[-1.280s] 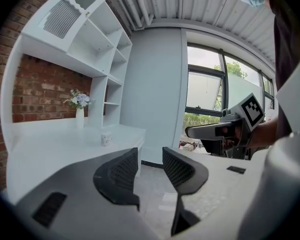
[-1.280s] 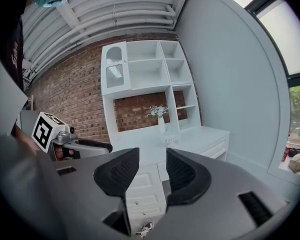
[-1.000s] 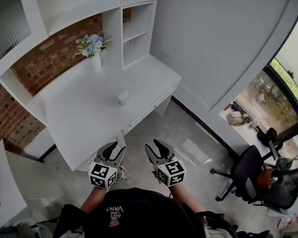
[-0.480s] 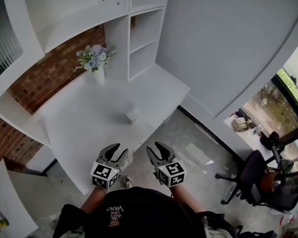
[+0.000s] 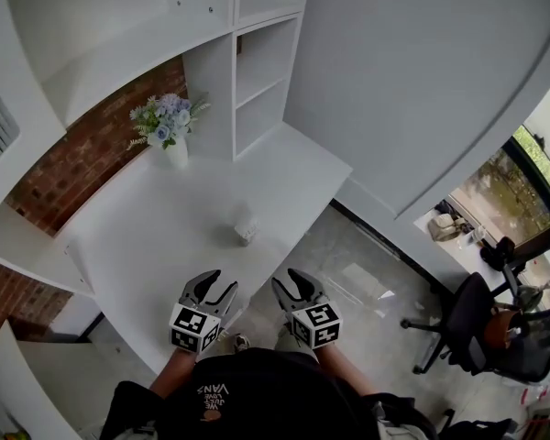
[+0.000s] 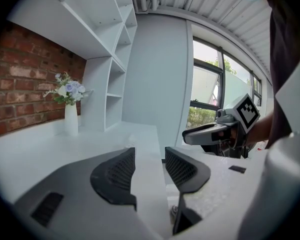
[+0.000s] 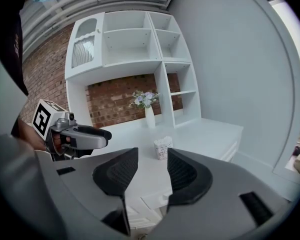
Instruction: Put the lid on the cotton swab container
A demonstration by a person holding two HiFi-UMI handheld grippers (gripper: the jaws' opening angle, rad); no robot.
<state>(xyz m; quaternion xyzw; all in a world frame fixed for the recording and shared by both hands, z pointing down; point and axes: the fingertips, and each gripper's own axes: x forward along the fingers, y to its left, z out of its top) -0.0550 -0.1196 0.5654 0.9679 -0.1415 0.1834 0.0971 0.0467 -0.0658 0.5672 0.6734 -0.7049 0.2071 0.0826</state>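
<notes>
Presently: found the small white, faintly patterned cotton swab container [image 5: 246,230] standing upright on the broad white desk [image 5: 147,246], in the front half of the top, well apart from both grippers. Picked up the same container in the right gripper view [image 7: 163,147], in line with the jaw gap but far beyond it, untouched. Could not make out a separate lid in any view; too small to tell whether on or off.

Noted the grey two-jaw left gripper [image 5: 218,282], marker cube on top, held low near the desk's front edge. Jaws spread, having just been opening; nothing between the ribbed black pads [image 6: 115,171], only bare desk top visible through the gap. Same reading close up in the left gripper view [image 6: 150,156].

Noted the matching grey right gripper [image 5: 288,279] just beside the left one, over the pale grey tiled floor [image 5: 348,273]. Jaws likewise spread and just been opening, nothing pinched [image 7: 152,159].

Also logged:
- a tall white vase of pale blue and white flowers [image 5: 170,126] at the back of the desk, against the red brick wall [image 5: 82,154]
- white open shelving [image 5: 257,71] beside the vase and above the desk
- a black office chair [image 5: 467,328] off to the right, well away from the desk
</notes>
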